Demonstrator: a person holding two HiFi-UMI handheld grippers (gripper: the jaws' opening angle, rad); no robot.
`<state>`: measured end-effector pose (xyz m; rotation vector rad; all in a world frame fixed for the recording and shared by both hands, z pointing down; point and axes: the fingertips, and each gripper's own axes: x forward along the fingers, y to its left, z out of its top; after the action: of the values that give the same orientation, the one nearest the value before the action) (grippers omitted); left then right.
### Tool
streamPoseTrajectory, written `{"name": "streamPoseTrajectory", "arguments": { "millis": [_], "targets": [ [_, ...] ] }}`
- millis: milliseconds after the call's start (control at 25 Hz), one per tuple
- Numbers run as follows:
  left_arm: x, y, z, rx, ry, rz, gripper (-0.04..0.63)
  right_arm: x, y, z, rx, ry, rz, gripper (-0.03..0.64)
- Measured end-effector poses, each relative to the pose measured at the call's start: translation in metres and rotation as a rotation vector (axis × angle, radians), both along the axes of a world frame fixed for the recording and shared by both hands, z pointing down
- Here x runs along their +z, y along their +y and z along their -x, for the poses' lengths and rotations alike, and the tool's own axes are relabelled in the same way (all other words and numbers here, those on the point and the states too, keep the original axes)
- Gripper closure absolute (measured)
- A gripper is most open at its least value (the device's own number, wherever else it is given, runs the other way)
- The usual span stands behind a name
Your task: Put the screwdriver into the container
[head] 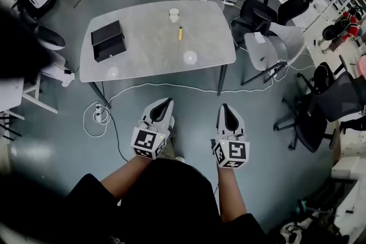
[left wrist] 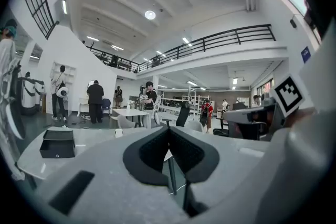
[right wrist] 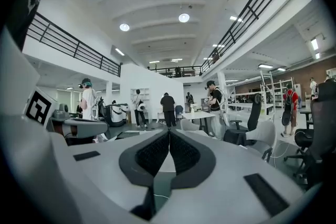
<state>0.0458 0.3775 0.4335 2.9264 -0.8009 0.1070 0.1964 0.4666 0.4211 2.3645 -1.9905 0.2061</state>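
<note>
Ahead of us in the head view, the yellow screwdriver (head: 180, 33) lies on the grey table (head: 143, 60), well apart from both grippers, which we hold out over the floor. Its long axis runs nearly straight away from us. A white cup (head: 174, 14) stands just beyond its far end, and the black box (head: 107, 40), which we take for the container, sits off to its left. Our left gripper (head: 168, 102) is almost in line with the screwdriver, so we judge it the nearer one. Our right gripper (head: 225, 107) stands further out to the side. Neither is at the table yet.

Through the left gripper view, the left gripper (left wrist: 168, 129) has its jaws pressed together with nothing between them. The black box (left wrist: 58, 143) shows at the table's left end. We cannot make out the screwdriver from here.

Through the right gripper view, the right gripper (right wrist: 168, 132) is likewise clenched and empty, and the screwdriver does not show.
</note>
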Motion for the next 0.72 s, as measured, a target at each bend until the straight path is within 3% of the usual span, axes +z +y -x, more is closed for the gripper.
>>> {"name": "streamPoseTrajectory", "arguments": {
  "millis": [360, 720],
  "targets": [
    [0.011, -0.096, -0.043, 0.032, 0.0, 0.031, 0.578, 0.008, -0.086, -0.051, 0.06, -0.036, 0.039, 0.604],
    [0.021, -0.2, -0.056, 0.047, -0.005, 0.05, 0.578, 0.015, -0.209, -0.059, 0.033, -0.027, 0.102, 0.604]
  ]
}}
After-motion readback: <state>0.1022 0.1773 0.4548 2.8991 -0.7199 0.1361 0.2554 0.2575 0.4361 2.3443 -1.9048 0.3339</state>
